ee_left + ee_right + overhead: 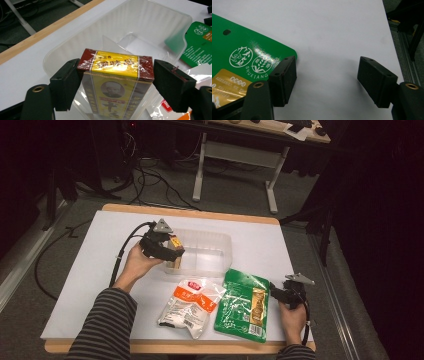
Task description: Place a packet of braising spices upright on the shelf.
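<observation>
Centrally, glossy cellophaned box [115, 82], ribbed translucent tub [155, 22]

left gripper [172, 251] over near-left corner of clear plastic tub [220, 240], yellow-red box [174, 254] at its jaws. orange-white pouch [187, 307] and green pouch [245, 304] side by side on white table [85, 270]. right gripper [278, 292] just beside green pouch's right edge.
</observation>
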A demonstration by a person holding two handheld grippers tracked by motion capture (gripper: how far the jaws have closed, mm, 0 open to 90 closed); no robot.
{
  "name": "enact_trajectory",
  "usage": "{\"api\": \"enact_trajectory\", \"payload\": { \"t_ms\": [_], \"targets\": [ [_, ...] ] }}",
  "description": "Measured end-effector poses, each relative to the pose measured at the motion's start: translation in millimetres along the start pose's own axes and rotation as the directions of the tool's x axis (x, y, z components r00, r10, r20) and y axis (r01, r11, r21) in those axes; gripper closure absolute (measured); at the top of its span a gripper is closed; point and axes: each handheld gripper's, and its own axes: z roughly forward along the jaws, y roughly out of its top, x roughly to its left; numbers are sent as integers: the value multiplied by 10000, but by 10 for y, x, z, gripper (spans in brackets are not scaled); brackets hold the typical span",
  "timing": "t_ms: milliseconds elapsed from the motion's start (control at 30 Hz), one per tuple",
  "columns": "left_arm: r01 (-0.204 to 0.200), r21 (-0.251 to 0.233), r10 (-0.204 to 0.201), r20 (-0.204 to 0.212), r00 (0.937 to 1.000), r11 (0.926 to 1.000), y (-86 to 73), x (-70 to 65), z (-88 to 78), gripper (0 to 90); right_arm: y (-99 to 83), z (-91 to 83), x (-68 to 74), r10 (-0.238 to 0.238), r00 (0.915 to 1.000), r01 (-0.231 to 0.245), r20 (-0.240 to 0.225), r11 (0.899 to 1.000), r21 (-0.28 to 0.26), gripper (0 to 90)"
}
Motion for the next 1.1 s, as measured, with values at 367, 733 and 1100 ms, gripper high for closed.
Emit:
{"api": "enact_trajectory", "payload": {
  "t_ms": [367,733,1100],
  "targets": [
    [-59,158,69,-623,9980,9999,-13,15,-1,296,0,1,0,-30,10000,30,14,10000,-17,320],
    [-140,153,150,-690,9975,9998,-46,4,52,313,0,1,-1,-27,10000,27,6,10000,-17,320],
    [764,-181,-769,-268,9967,9969,-20,33,-62,196,0,1,-1,-27,10000,27,3,10000,-16,320]
  ]
}}
